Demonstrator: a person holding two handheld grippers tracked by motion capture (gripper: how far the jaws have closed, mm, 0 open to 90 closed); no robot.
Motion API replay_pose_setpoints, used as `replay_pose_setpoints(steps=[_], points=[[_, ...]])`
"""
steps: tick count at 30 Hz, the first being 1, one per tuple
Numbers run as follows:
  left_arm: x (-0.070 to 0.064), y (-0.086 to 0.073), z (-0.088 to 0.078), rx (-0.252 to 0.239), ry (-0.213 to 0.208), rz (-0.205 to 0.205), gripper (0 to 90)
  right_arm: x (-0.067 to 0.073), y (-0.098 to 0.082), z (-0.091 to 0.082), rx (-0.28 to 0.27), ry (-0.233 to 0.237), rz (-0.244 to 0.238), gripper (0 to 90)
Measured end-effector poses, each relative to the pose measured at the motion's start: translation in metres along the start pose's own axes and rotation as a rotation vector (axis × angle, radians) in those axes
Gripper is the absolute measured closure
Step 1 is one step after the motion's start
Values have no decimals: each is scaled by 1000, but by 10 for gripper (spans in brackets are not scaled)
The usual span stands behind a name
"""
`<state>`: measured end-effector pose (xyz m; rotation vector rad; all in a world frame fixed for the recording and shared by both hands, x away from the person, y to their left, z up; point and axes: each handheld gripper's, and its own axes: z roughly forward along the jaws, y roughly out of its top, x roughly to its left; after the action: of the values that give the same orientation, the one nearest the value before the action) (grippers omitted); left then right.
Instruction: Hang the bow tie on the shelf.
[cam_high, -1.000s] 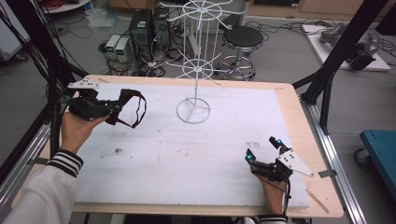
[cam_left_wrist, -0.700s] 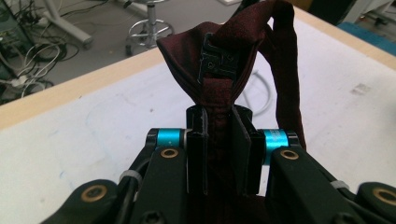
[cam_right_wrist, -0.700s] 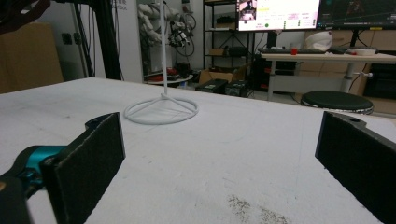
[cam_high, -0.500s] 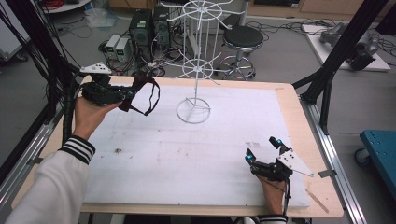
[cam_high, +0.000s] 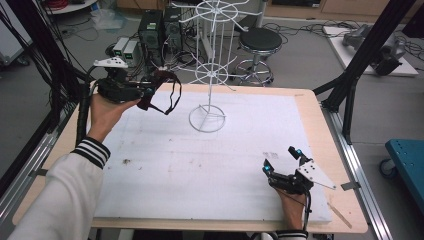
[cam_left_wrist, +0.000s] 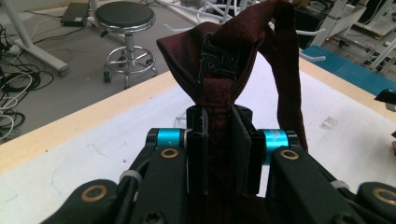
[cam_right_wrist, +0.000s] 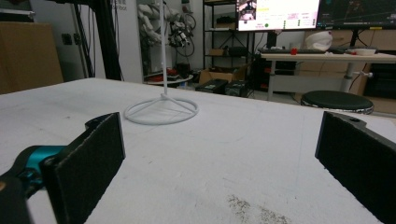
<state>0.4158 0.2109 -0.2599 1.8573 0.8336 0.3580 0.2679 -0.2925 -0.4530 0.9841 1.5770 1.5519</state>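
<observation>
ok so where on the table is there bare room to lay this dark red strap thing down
The white table mat lies bare between the left gripper, shut on the dark red fabric bow tie, and the open right gripper. Only the white wire rack's ring base crowds the far middle.

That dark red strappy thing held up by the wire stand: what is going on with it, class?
A person works at a table with a gripper in each hand. The left gripper has its jaws shut on a dark red bow tie, its strap hanging in a loop, held in the air near the white wire stand. Nothing hangs on the stand. The right gripper rests low at the table's near right, jaws open and empty.
</observation>
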Motion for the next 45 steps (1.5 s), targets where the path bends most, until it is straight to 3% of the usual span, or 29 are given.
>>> replay_pose_setpoints(steps=[7,10,27,45], points=[[-2,9,15,6,-16,24,770,0,0,0,0,0,-1,7],[-2,11,22,-4,-31,15,770,0,0,0,1,2,5,7],[1,5,50,3,-16,-14,770,0,0,0,2,3,6,7],[-3,-3,75,57,20,-19,769,1,0,0,3,5,6,7]])
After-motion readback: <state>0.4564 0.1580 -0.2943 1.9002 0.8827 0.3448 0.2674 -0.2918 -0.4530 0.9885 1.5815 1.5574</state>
